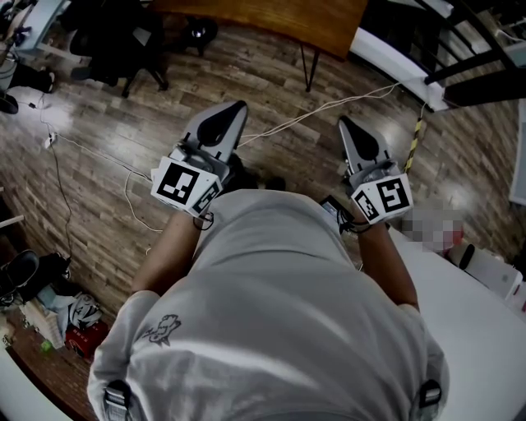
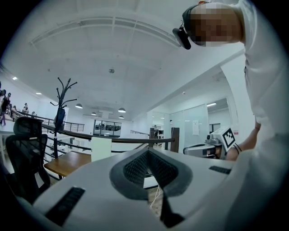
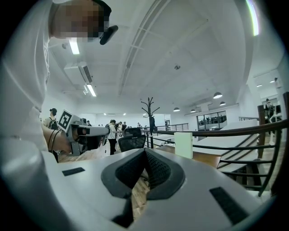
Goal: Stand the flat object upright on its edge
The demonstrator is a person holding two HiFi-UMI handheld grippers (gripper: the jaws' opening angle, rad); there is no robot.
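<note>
No flat object shows in any view. In the head view my left gripper and my right gripper are held out level in front of the person's body, over a wood-plank floor. Both are shut with nothing between their jaws. The left gripper view shows the left gripper with its dark pads pressed together at the tip, and the right gripper's marker cube beside it. In the right gripper view the right gripper is likewise closed and empty.
A white table lies at the lower right, behind the person. A wooden table stands ahead with a white upright block on it. An office chair is at the far left, a cable crosses the floor, and clutter lies at the lower left.
</note>
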